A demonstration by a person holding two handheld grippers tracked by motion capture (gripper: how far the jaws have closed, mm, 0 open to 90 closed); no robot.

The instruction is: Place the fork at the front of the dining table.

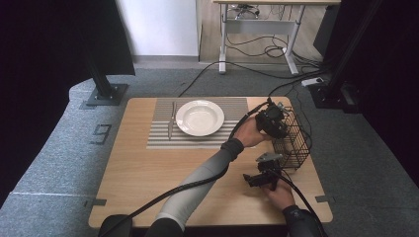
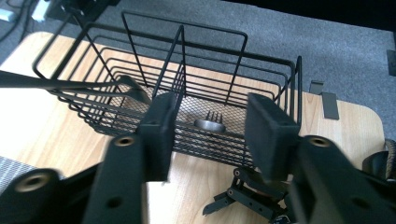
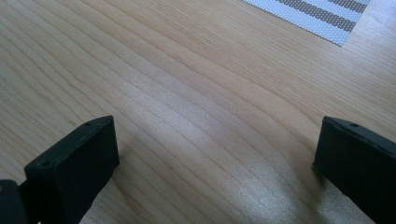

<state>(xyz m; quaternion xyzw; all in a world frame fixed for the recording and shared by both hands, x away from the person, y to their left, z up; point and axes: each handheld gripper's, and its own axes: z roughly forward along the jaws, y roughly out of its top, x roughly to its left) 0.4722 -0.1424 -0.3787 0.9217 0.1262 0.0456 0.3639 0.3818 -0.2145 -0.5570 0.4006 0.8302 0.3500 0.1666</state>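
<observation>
Right gripper (image 1: 253,180): nearest the person, low over the bare wood at the near right of the table (image 1: 143,182), just on the near side of the basket. Its own view shows both black jaws spread wide with only wood grain between them; it holds nothing. A corner of the striped mat lies beyond them.

Right hand (image 1: 279,193): wrapped around that gripper from below, dark sleeve at the table's near edge.

Left forearm (image 1: 197,180): grey sleeve running diagonally from the near edge up toward the basket, a black cable trailing beside it.

Left gripper (image 2: 211,128): held above the wire basket's near side, jaws pointing down into it. The jaws stand partly closed, a clear gap between the pads, which press on nothing. In the high view it sits at the basket's left rim (image 1: 270,121).

Wire basket (image 2: 261,84): black, with upright dividers, at the right edge of the table.

Fork (image 2: 212,120): standing in the basket behind its front wires, tines up, seen between the left gripper's jaws and apart from both pads.

Striped mat (image 1: 163,129): at the far middle of the table.

Plate (image 1: 199,117): white, on the mat, well apart from both grippers.

Knife (image 1: 171,122): on the mat, just left of the plate.
</observation>
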